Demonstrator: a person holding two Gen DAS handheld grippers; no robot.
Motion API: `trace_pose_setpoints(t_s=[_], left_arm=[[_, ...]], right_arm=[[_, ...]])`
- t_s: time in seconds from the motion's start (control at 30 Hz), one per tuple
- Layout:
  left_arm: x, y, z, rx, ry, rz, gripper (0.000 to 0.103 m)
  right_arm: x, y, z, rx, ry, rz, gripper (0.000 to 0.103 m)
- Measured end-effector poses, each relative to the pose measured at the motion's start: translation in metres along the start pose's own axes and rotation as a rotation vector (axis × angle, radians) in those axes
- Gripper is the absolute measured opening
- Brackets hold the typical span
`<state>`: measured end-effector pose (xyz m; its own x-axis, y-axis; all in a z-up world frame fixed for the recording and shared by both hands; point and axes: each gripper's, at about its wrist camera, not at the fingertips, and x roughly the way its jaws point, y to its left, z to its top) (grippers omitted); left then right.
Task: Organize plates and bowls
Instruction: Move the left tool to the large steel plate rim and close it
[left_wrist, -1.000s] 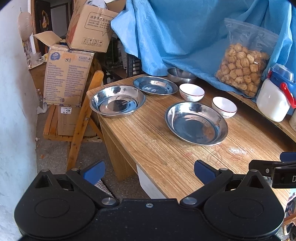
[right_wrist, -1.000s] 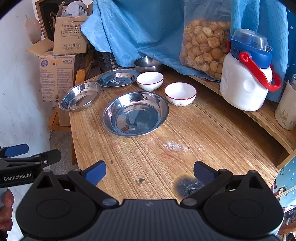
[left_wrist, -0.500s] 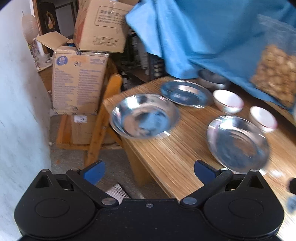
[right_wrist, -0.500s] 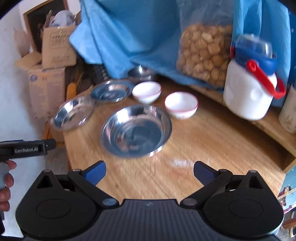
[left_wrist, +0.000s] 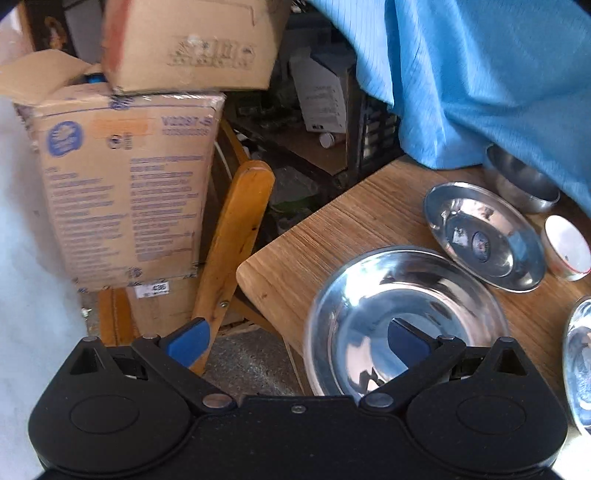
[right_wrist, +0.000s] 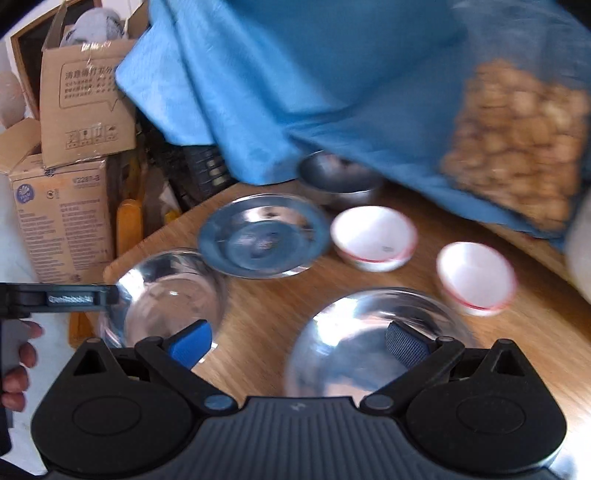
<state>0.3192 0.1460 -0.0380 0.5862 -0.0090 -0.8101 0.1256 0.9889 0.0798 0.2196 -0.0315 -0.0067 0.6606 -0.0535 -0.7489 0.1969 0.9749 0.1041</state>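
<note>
Both of your grippers are spread wide and empty: the left gripper (left_wrist: 295, 338) straddles the near rim of the shallow round steel plate (left_wrist: 406, 314) at the wooden surface's (left_wrist: 325, 236) corner, nearer than the right gripper (right_wrist: 297, 341).

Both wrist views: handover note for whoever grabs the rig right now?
Left tongs: open, empty, straddling the near rim of the corner steel plate at the table edge.
Right tongs: open, empty, over the near steel plate.
Also on the table: flat steel plate, two white bowls, steel bowl partly under the blue cloth.
Done: nothing stacked; every piece sits separately.
Left: nest the three plates and group the bowls. Right view is blurred.
</note>
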Motion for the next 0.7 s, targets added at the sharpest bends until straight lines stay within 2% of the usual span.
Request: trace_pose_setpoints(t_s=[0.1,0.23,0.33,0.43,0.5,0.53,0.63,0.7], left_arm=[[0.013,0.005,0.004,0.030,0.027,-0.035,0.102],[0.024,0.012,0.003,0.013,0.064,-0.085,0.102],[0.030,0.017,0.000,-0.014,0.095,-0.120,0.096],[0.036,0.021,-0.003,-0.030,0.139,-0.155,0.085],[0.038,0.022,-0.005,-0.037,0.165,-0.179,0.070],[0.039,0.023,-0.006,-0.040,0.173,-0.189,0.068],[0.039,0.024,-0.007,-0.036,0.180,-0.203,0.057],[0.039,0.025,-0.007,-0.038,0.185,-0.213,0.044]], right_arm=[[0.020,0.015,0.007,-0.013,0.037,0.022,0.101],[0.045,0.029,0.010,-0.025,0.095,0.039,0.088],[0.059,0.036,0.012,-0.024,0.123,0.050,0.079],[0.068,0.040,0.011,-0.021,0.146,0.050,0.068],[0.073,0.040,0.010,-0.013,0.160,0.050,0.057],[0.075,0.041,0.009,-0.010,0.165,0.048,0.053],[0.078,0.040,0.006,0.008,0.179,0.054,0.041],[0.079,0.040,0.005,0.020,0.186,0.059,0.036]])
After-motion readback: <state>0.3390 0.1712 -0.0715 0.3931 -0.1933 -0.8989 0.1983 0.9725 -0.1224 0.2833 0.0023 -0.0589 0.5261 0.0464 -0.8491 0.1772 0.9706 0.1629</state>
